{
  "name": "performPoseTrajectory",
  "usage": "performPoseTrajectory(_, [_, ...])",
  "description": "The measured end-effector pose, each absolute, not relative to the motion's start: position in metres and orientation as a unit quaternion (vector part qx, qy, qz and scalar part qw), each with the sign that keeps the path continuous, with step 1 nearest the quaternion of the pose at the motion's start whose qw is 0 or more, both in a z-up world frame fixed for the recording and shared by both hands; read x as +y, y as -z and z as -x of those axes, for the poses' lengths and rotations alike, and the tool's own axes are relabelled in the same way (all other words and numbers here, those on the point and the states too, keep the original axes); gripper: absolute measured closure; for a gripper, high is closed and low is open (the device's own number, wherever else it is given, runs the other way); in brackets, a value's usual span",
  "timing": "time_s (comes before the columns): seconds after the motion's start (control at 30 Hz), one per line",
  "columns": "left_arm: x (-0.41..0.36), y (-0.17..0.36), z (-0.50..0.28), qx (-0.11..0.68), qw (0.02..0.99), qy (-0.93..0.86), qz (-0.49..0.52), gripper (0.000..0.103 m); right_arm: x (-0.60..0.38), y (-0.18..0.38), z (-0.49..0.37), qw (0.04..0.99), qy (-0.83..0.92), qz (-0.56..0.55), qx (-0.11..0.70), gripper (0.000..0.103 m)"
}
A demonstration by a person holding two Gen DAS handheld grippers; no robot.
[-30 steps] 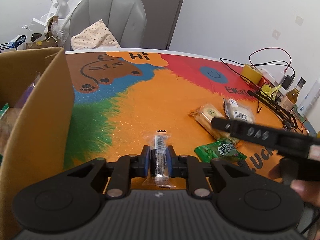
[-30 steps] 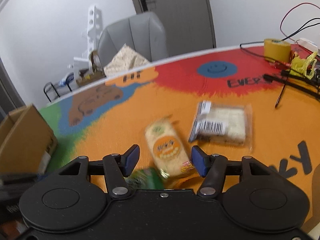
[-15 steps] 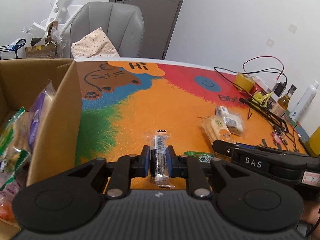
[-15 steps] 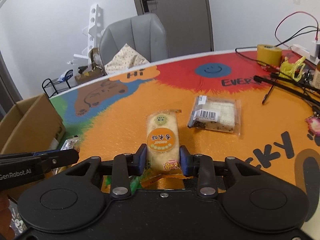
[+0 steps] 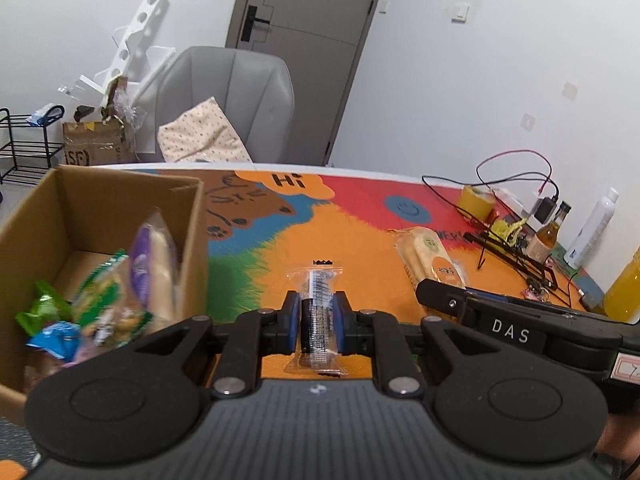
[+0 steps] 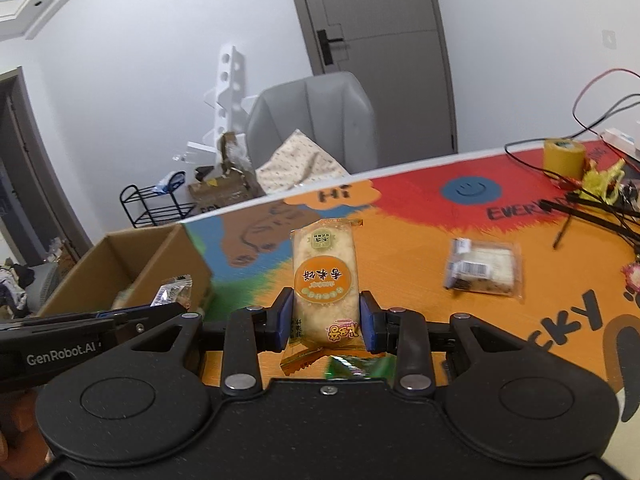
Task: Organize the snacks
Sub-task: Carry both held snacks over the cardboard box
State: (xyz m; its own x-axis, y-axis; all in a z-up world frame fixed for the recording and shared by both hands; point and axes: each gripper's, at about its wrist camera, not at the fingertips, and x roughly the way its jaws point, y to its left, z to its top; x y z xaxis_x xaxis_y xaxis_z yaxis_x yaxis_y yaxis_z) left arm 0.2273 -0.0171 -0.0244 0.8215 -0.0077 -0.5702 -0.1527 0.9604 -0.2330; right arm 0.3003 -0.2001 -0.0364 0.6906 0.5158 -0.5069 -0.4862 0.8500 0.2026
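Two snacks carried at once: left gripper [image 5: 317, 320] pinched on clear-wrapped bar [image 5: 318, 300], right gripper [image 6: 325, 322] clamped on rice cracker pack [image 6: 325, 280]. Next, release over cardboard box [image 5: 100, 196] needed; clearance, seemingly, enough.

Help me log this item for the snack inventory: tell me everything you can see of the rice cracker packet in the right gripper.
The rice cracker packet is a long, clear plastic wrapper with crimped ends over pale, bumpy crackers. It bears an orange round label with white characters and a small green mark near its far end. The right gripper is shut on its near half, blue pads pressing both long sides. It points away from the camera, held above the table, clear of it.
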Motion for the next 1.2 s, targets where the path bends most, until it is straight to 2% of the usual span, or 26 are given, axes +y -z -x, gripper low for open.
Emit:
performPoseTrajectory(0.67, [0.036,-0.008,-0.181,0.248,0.953,-0.087,0.150,0.087,-0.148,0.011,-0.264,0.908,-0.330,-0.037,0.255,0.071])
performPoseTrajectory(1.2, [0.101,-0.002,-0.161,0.246,0.940,-0.145,0.184,0.086,-0.097,0.010,-0.260,0.895,-0.365,-0.027,0.255,0.071])
